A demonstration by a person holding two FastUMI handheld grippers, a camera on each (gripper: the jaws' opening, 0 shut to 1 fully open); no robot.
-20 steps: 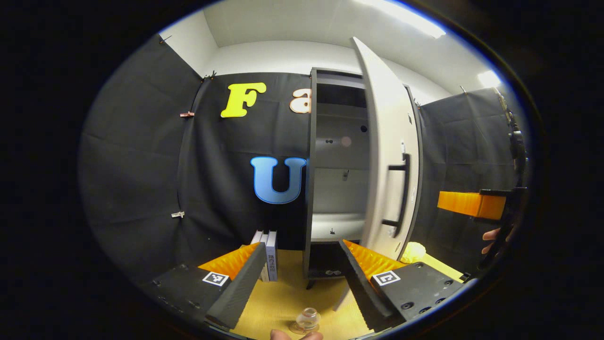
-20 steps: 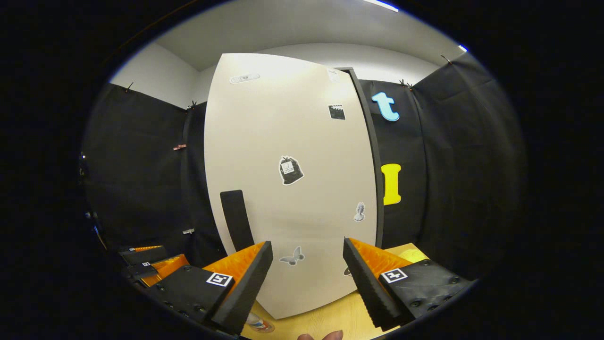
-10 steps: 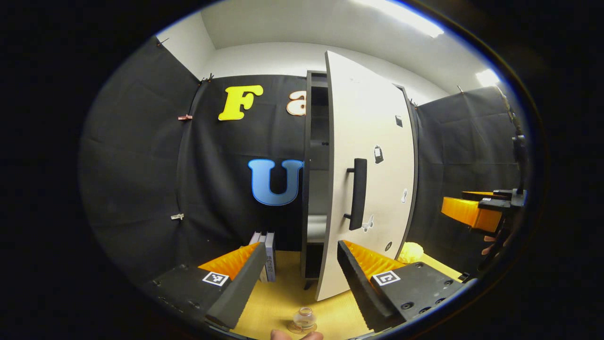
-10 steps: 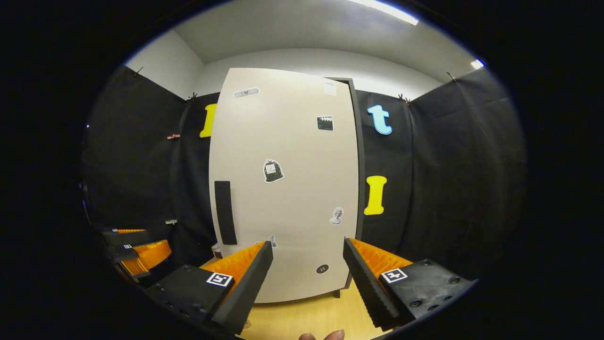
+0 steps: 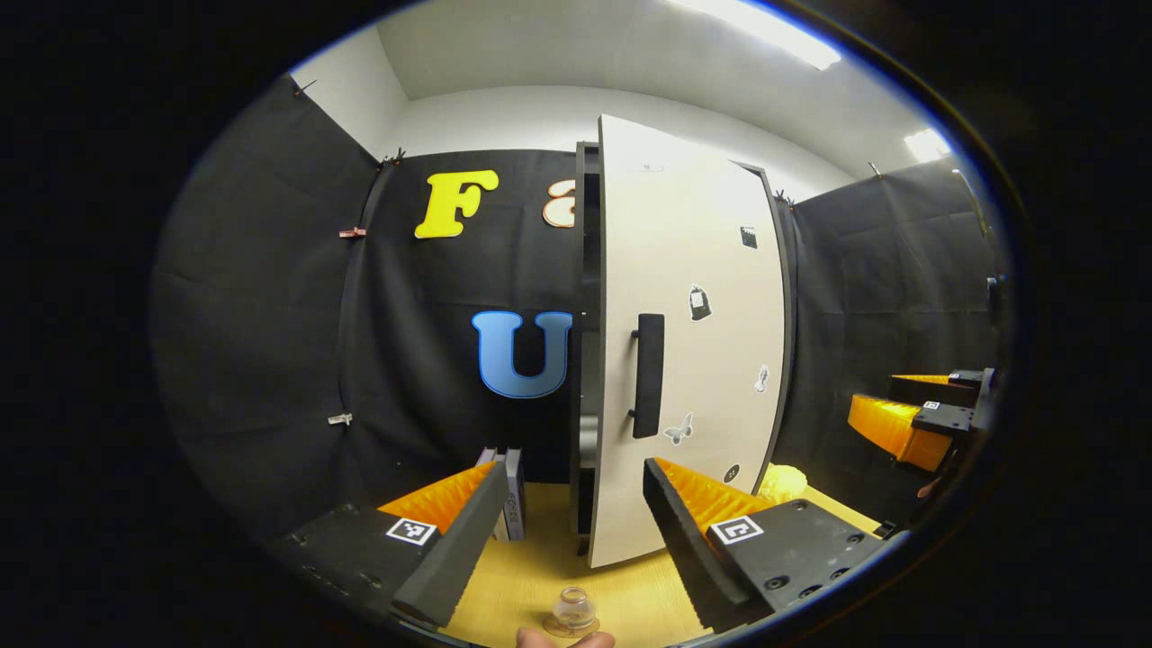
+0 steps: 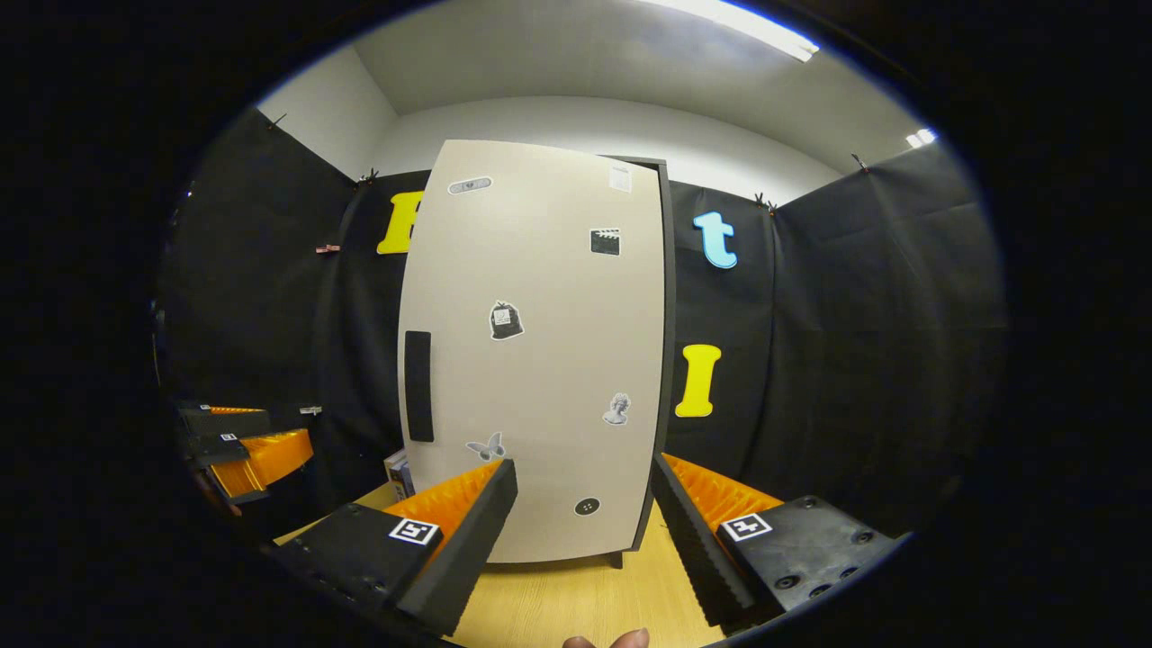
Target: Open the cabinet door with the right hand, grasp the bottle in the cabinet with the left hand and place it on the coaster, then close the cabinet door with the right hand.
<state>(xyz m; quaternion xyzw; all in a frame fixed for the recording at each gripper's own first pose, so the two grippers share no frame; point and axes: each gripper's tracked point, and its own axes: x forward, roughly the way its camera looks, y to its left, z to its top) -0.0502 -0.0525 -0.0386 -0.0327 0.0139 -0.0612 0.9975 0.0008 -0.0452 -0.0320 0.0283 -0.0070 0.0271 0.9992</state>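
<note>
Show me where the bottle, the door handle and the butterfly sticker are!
bottle (image 5: 572, 609): left gripper view, on its clear rounded body, low between the fingers.
door handle (image 5: 648, 375): left gripper view, middle of the dark upright bar.
butterfly sticker (image 6: 486, 447): right gripper view, centre of its wings, on the door.

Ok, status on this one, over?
Both tools open, empty. Cabinet door nearly shut, slim gap on handle side. Bottle on coaster. Nothing blocking.
</note>
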